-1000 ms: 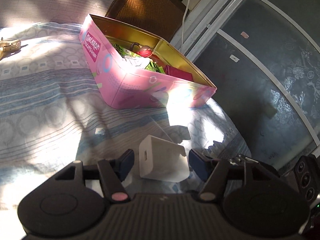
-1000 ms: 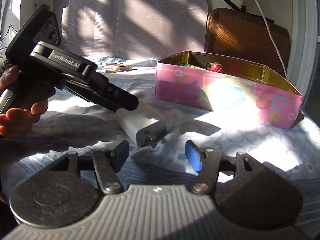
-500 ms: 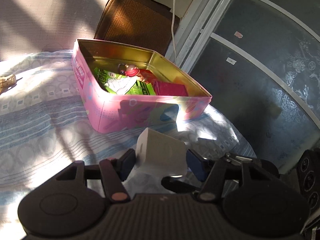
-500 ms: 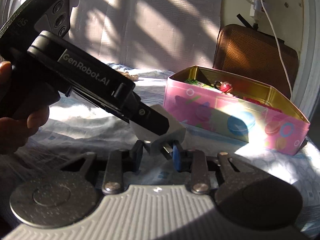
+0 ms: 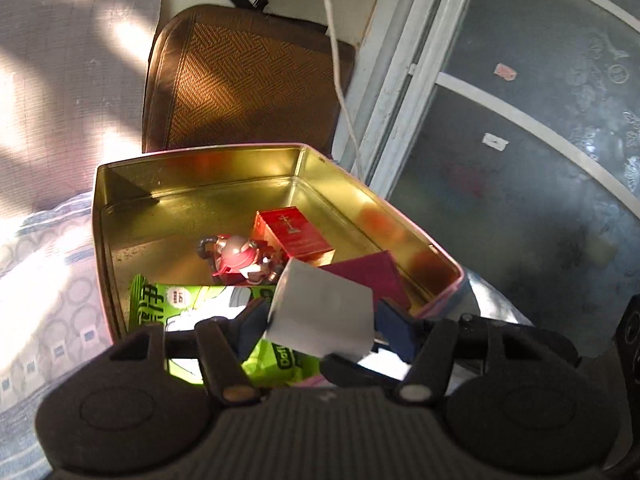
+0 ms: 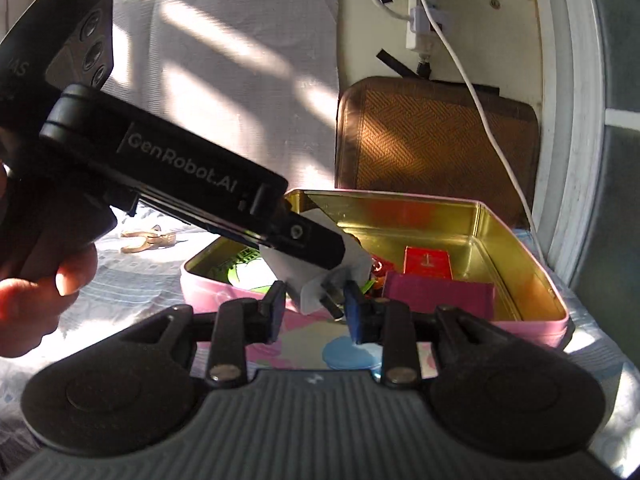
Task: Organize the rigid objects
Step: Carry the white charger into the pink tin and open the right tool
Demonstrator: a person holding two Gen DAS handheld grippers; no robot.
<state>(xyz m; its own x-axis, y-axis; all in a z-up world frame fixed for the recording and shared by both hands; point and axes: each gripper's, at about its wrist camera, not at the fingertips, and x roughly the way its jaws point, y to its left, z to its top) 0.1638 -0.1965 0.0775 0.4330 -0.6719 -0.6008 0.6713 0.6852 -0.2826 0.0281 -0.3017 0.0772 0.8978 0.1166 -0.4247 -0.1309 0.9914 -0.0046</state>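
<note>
Left tool (image 5: 320,326), jaws just easing wider, brackets the white charger (image 5: 322,312) above the pink tin's (image 6: 520,326) near end; whether its pads press, I cannot tell. Right tool (image 6: 314,308) is clamped on the charger's prongs (image 6: 334,306).

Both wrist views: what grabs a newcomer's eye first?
First the white charger, held up over the near end of the open pink tin, between the blue pads of the left gripper, whose jaws have just been opening. The right gripper brackets its metal prongs from the other side. Next, the tin's sunlit gold interior, holding a red box, a pink toy and a green packet.
</note>
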